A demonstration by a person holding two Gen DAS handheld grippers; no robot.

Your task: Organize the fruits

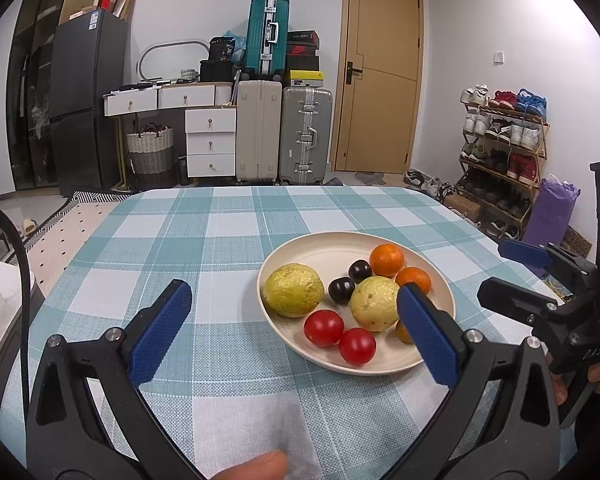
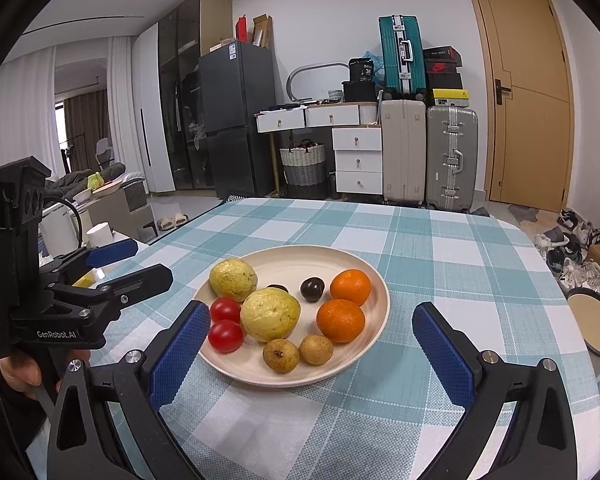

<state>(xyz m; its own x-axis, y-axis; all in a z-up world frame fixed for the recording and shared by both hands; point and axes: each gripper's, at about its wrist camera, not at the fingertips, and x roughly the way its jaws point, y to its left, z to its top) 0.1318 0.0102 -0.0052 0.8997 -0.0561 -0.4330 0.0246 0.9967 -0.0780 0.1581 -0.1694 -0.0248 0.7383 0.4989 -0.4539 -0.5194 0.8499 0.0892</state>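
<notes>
A cream plate (image 1: 320, 252) (image 2: 300, 256) on the checked tablecloth holds two yellow-green guavas (image 2: 233, 279) (image 2: 270, 314), two red tomatoes (image 2: 225, 335), two oranges (image 2: 340, 320), two dark plums (image 2: 312, 289) and two small brown fruits (image 2: 281, 355). My left gripper (image 1: 294, 288) (image 2: 152, 260) hovers open at the plate's near left side, holding nothing; its right finger hides part of a brown fruit (image 1: 403, 332). On the plate's near right side, my right gripper (image 2: 311, 310) (image 1: 492, 270) is open with nothing between its fingers.
The tablecloth (image 2: 420, 248) has bare room behind and in front of the plate. A round dark-rimmed tray (image 2: 596, 324) sits off the table's right edge. Suitcases (image 1: 306, 136), drawers and a shoe rack (image 1: 504, 152) stand beyond the table. A person's fingertip (image 1: 256, 466) shows at the bottom.
</notes>
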